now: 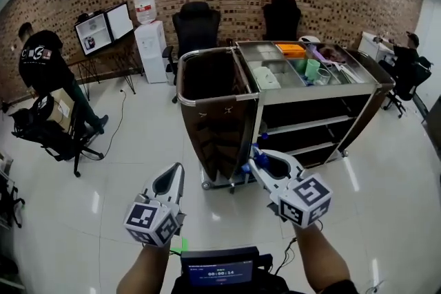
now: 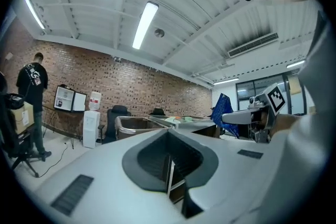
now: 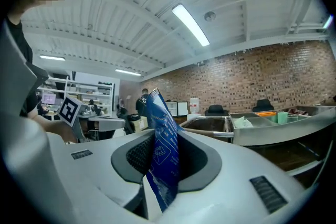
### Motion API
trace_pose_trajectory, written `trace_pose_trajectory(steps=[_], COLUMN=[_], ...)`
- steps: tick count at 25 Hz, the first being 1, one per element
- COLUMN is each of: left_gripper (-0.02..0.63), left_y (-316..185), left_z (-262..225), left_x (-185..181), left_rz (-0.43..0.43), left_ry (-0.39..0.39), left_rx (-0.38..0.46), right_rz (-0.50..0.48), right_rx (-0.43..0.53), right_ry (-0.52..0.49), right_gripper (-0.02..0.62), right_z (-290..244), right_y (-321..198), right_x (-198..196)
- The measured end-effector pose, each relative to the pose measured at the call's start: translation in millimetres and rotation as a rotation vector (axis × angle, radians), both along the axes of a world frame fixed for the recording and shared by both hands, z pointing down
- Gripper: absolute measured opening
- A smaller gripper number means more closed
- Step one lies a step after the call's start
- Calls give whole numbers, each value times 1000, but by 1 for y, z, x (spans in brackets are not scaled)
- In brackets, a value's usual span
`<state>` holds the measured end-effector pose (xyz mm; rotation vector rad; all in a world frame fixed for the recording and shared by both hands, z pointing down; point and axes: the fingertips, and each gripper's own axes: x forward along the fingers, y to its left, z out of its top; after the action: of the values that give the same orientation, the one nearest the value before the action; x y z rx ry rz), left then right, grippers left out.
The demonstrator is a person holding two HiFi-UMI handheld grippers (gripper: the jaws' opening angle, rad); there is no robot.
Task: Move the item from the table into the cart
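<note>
**Packet in hand, cart straight ahead: the drop is next**

Your right gripper point(image 1: 257, 160) has its jaws clamped on a thin blue packet point(image 3: 161, 149). In the right gripper view the packet stands upright between the pads, its top corner poking up above the jaws. That is the task's item: it is off the table, in your grip, held low and just short of the near side of the cart point(image 1: 303, 90). No table shows in the head view.

Your left gripper point(image 2: 169, 176) has its jaws fully together with nothing between them. It hangs beside the right one, a little to the left and nearer to you, and takes no part in this step.

By the look of it you are in the carrying step, with pickup done and placement not yet begun. The cart offers a dark bag point(image 1: 213, 124) on its left side, a top tray point(image 1: 270, 50) of compartments already holding cups and cloths farther right, and open shelves point(image 1: 306, 126) below. I cannot tell which spot is meant.

Next, lift the right gripper and reach far enough forward that the packet clears the rim of the spot you choose. Bring it down inside before you let the jaws part. The packet is thin and floppy, so a high release may send it fluttering outside.
</note>
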<state>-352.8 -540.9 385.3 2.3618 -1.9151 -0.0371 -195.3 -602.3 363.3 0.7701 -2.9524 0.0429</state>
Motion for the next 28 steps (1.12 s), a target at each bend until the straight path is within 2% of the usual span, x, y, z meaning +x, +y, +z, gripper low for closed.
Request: trace_pose_trajectory(steps=[4,9,12,15,18,24,28], left_gripper=[0,0,0,0,0,0,0], left_y=[-87,-190,-249,-301,-352,-457,-516], left_z=[-18,-31,-37,-43,-53,-65,-85], left_x=[-15,-32,-27,1,36,140,179], left_rz=[90,219,268,315,328,360,374], left_ry=[-35,-47,-53,-44,-44,29,38], left_rx=[52,77,82,87,100,83,116], right_rz=[78,209,254,291,290,275,287], right_rx=[12,7,8,12,23,60,77], right_ry=[4,-20,-25,-11,-23,-5,29], right_gripper=[84,84,84,84,84,84,84], right_z=[-3,-11,-13,-16,-26,-43,-54], right_y=[-75,-168,-225,-275,-322,-436,-507], right_x=[-15,-25,-20,4,35,137,182])
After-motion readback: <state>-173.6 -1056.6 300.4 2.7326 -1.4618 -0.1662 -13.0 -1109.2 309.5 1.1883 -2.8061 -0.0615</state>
